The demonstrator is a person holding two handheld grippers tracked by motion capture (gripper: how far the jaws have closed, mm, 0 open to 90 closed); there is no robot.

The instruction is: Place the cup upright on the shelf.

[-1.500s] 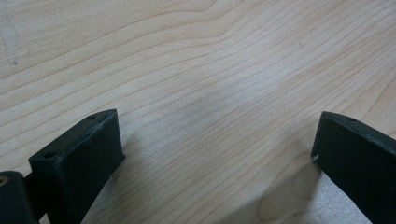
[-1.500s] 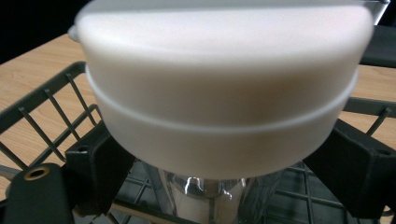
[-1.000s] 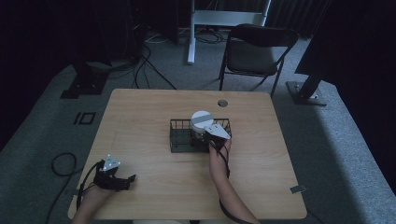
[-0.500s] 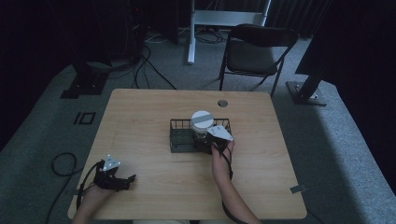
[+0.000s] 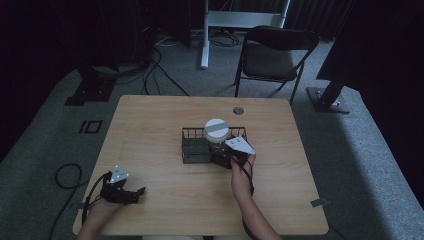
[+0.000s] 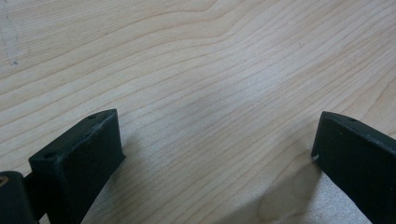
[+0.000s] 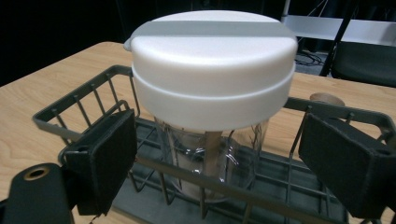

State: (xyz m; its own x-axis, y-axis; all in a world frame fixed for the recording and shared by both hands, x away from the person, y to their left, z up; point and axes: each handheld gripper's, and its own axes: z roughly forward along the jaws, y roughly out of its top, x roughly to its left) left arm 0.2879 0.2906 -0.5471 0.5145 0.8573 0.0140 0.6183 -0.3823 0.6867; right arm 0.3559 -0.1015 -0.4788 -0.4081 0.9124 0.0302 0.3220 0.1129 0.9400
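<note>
A clear jar with a white lid (image 5: 216, 131) (image 7: 212, 70) stands upright inside a dark wire basket (image 5: 192, 148) (image 7: 84, 105) at the middle of the wooden table (image 5: 165, 190). My right gripper (image 5: 227, 157) (image 7: 224, 163) is open at the basket's near right side, its jaws spread on either side of the jar's clear body without touching it. My left gripper (image 5: 131, 196) (image 6: 215, 154) rests open near the table's front left corner, with bare wood between its jaws.
A round hole (image 5: 238, 110) sits in the table's far edge behind the basket. A folding chair (image 5: 272, 55) stands beyond the table, and cables (image 5: 65, 175) lie on the floor at the left.
My right gripper has drawn back slightly toward the near edge of the basket. The left gripper has stayed put.
</note>
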